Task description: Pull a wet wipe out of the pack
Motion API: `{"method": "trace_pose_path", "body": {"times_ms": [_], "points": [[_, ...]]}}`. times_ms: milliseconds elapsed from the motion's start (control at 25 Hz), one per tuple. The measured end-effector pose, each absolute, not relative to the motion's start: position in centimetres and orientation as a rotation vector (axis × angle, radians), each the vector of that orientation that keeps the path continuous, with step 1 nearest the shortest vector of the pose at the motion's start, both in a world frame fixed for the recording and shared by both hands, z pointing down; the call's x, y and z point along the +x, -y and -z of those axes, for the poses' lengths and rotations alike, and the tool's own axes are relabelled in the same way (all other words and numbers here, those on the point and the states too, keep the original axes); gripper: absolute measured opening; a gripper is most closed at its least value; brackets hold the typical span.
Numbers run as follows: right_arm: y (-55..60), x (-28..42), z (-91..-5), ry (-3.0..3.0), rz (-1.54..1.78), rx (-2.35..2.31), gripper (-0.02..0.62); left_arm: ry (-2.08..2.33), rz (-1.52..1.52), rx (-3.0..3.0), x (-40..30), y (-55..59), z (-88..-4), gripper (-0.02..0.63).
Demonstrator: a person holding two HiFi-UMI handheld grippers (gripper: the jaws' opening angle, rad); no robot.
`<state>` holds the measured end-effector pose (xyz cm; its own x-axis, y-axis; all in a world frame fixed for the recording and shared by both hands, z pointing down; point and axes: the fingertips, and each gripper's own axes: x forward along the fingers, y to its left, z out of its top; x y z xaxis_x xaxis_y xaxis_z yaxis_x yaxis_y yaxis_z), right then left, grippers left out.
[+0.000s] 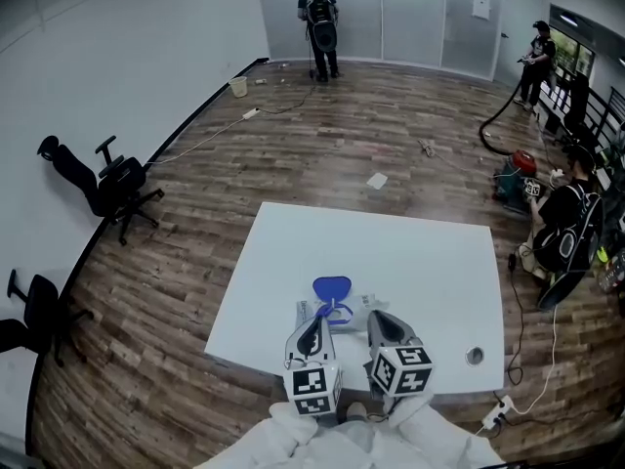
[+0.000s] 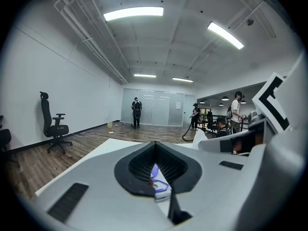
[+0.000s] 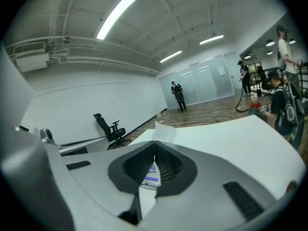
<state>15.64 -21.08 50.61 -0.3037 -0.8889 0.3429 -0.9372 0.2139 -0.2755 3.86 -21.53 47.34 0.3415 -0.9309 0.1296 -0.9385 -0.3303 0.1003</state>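
The wet wipe pack [image 1: 344, 312] lies on the white table [image 1: 410, 262] near its front edge, with its blue lid [image 1: 332, 287] flipped up. My left gripper [image 1: 319, 320] is shut, its tips at the pack's near left side. My right gripper [image 1: 376, 317] is also shut, just right of the pack. In the left gripper view the jaws [image 2: 154, 144] meet at their tips, and the pack [image 2: 160, 186] shows through the gap below. In the right gripper view the jaws [image 3: 155, 143] also meet, with the pack's label [image 3: 151, 178] behind them. A white flap [image 3: 164, 131] stands up just beyond them.
A round hole [image 1: 475, 355] sits in the table's near right corner. Office chairs [image 1: 107, 179] stand by the left wall. A person [image 1: 318, 18] stands at the far wall. Another person [image 1: 564, 225] crouches right of the table beside a red vacuum [image 1: 518, 169] and its hose.
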Motion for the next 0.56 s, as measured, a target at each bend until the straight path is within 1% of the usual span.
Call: {"method": "trace_pose_path", "body": {"times_ms": [560], "points": [[21.9, 14.8, -50.4, 2.361, -0.659, 1.783, 0.012, 1.713, -0.050, 2.431, 3.2, 22.7, -47.2, -0.003]]}}
